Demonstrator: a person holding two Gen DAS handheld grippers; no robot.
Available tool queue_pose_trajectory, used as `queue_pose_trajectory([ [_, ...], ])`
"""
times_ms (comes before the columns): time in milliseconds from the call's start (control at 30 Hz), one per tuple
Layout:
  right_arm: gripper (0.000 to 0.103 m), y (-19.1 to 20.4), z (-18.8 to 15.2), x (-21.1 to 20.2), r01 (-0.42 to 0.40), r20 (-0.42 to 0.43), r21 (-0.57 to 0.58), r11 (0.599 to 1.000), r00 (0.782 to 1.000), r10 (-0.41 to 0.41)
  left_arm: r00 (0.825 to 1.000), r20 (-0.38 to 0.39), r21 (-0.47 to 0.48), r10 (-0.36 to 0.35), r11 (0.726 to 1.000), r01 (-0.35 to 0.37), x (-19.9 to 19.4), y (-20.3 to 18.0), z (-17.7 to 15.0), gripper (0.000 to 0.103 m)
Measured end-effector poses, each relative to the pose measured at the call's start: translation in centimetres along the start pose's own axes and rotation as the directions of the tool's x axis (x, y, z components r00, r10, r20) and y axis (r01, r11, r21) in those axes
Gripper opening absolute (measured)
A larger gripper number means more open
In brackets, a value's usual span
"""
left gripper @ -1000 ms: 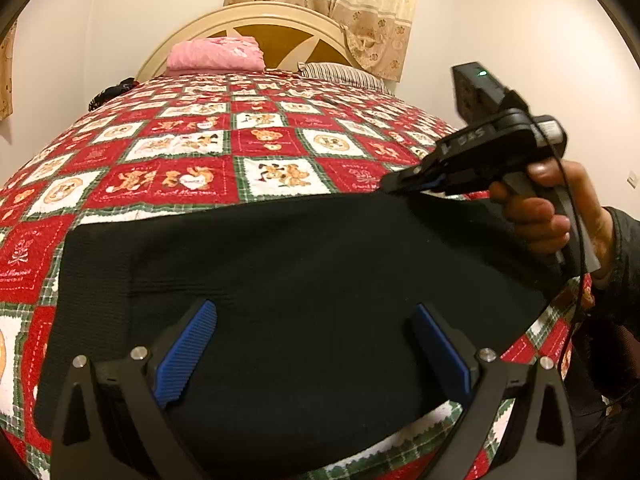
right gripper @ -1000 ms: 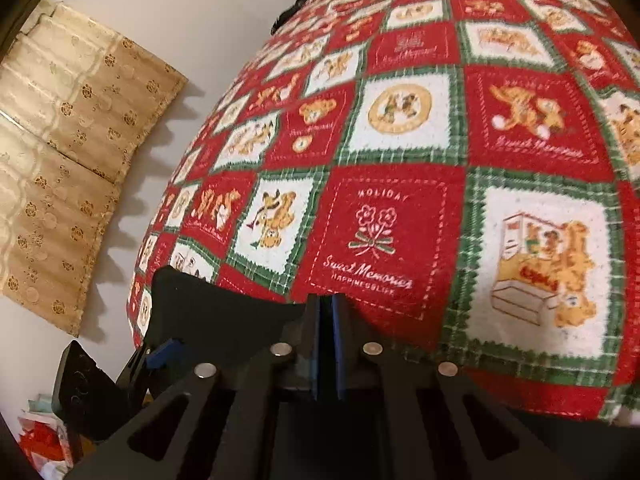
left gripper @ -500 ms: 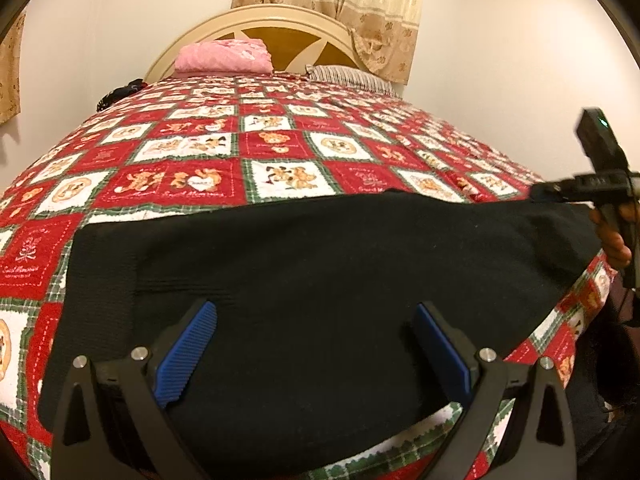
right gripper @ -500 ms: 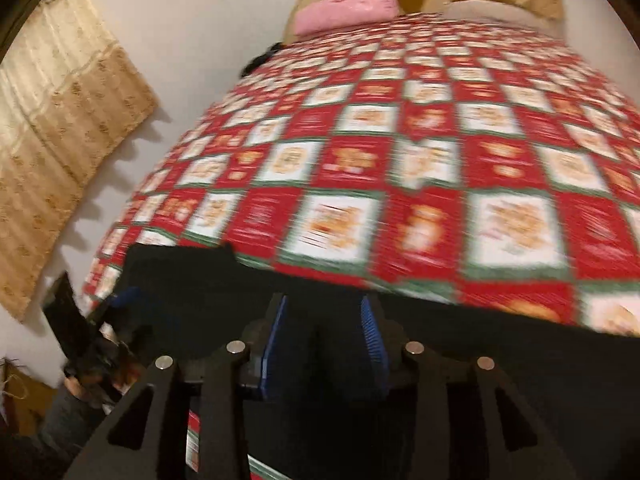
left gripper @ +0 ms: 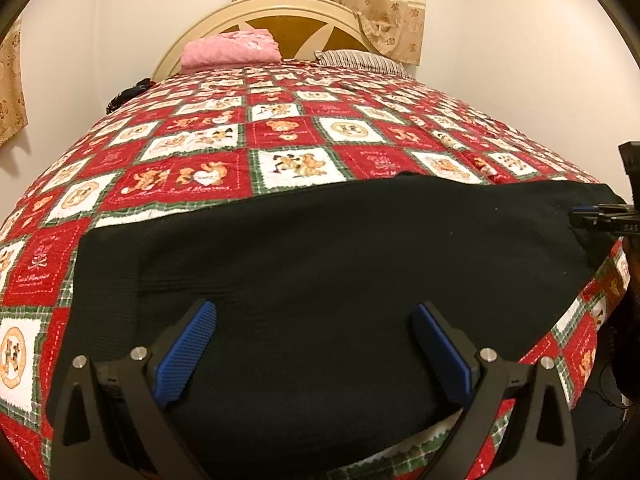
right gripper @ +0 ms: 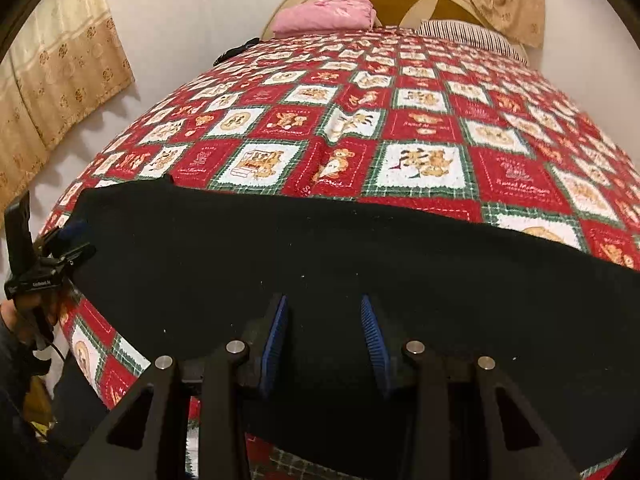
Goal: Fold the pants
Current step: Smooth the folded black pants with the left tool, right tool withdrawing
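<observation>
Black pants (left gripper: pixel 340 260) lie flat across the foot of the bed, on a red patchwork quilt (left gripper: pixel 280 128). My left gripper (left gripper: pixel 314 320) hovers over their left half, wide open with nothing between its blue pads (left gripper: pixel 188 344). In the right wrist view the pants (right gripper: pixel 320 248) stretch from edge to edge. My right gripper (right gripper: pixel 324 320) stands over their near edge, jaws partly apart and nothing pinched between them. Each gripper shows in the other's view: the right gripper (left gripper: pixel 580 216) at the pants' right end, the left gripper (right gripper: pixel 76 240) at their left end.
A folded pink blanket (left gripper: pixel 230 48) and a striped pillow (left gripper: pixel 360 60) lie by the cream headboard (left gripper: pixel 288 8). A small dark item (left gripper: pixel 128 94) sits at the quilt's far left edge. Curtains (right gripper: pixel 60 72) hang on the wall. A person's hand (right gripper: pixel 24 312) holds the left gripper.
My right gripper swung from the pants' far edge near the middle out to their right end, and its jaws went from shut to apart. The left gripper stayed put and open.
</observation>
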State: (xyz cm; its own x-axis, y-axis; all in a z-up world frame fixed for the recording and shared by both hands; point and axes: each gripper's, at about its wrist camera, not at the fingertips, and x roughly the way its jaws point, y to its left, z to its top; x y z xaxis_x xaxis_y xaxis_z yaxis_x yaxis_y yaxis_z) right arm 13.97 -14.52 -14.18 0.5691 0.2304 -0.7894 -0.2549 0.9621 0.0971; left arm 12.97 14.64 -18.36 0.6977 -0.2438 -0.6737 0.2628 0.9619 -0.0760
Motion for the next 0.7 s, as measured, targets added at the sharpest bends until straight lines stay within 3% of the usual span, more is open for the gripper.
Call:
queue_pose_trajectory([
  [200,0.041,1.3,-1.0,-1.8,0.007,0.018,-0.033,0.999,1.0,-0.007,1.0,-0.001,0.0,0.001,1.0,-0.001,0.0,0.0,0.0,0.102],
  [333,0.042,1.8,-2.8,-1.1,0.017,-0.022,-0.064,0.998,1.0,-0.018,1.0,-0.002,0.001,0.0,1.0,0.0,0.0,0.0,0.1,0.102],
  [433,0.043,1.7,-3.4,-1.2,0.018,0.01,-0.06,0.998,1.0,-0.018,1.0,-0.003,0.001,0.001,1.0,-0.001,0.1,0.0,0.1,0.102],
  [567,0.051,1.7,-3.3,-1.1,-0.005,0.006,-0.029,1.0,1.0,0.006,1.0,-0.01,-0.002,0.009,1.0,-0.009,0.1,0.0,0.1,0.102],
  [700,0.052,2.2,-3.4,-1.1,0.012,0.006,-0.051,0.999,1.0,-0.012,0.999,-0.019,-0.026,0.034,0.999,-0.034,0.0,-0.1,0.3,0.102],
])
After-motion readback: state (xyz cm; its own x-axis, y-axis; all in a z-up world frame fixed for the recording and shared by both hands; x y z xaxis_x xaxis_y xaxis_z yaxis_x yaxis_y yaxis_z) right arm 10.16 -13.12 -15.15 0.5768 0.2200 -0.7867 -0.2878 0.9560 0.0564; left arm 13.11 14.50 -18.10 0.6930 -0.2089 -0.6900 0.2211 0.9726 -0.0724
